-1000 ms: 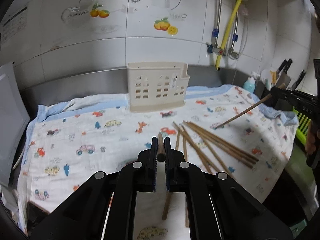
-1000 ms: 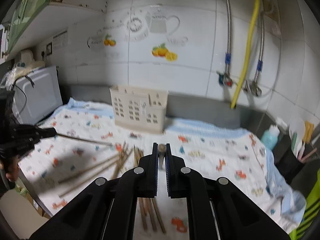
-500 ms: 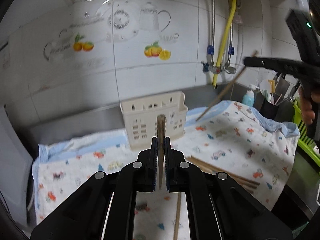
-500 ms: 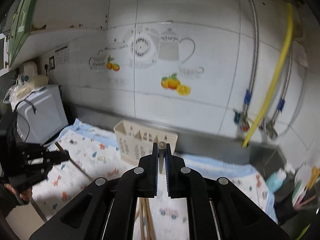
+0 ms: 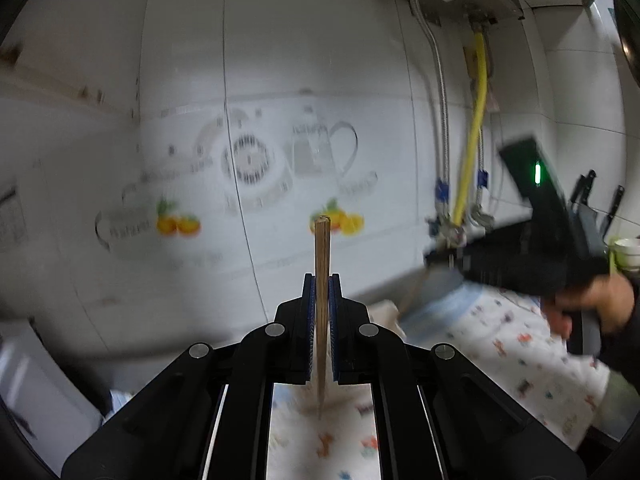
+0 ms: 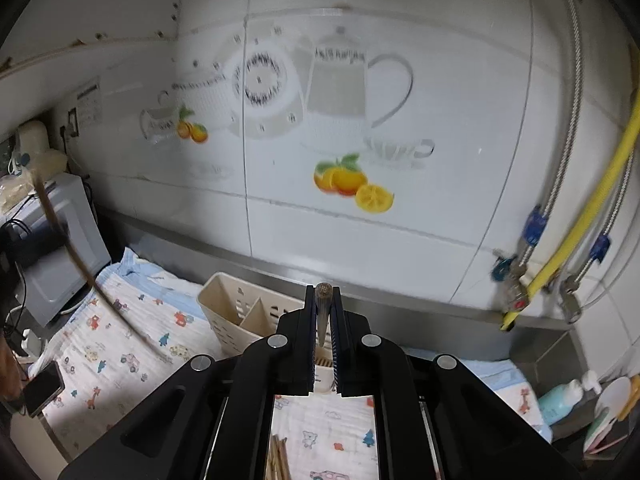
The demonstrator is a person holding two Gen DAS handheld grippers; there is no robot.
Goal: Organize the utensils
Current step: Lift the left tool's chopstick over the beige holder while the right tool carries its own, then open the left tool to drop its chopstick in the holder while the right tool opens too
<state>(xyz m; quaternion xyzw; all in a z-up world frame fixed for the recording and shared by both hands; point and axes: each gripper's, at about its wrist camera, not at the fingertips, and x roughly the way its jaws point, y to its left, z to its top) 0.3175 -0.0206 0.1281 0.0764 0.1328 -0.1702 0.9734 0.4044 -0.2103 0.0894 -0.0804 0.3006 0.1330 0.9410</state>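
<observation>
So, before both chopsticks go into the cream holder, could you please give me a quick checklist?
1. Left tongs shut on left chopstick: ok.
2. Right tongs shut on right chopstick: ok.
3. Cream holder upright on the printed cloth, compartments open: ok.
4. Right chopstick lined up over a compartment: cannot tell.
5. Left chopstick over the holder: not ok, holder barely visible in the left view.
6. More chopsticks left on the cloth: ok.

Black grippers, blue-padded fingers [image 5: 309, 320], silver screws, one green light.
</observation>
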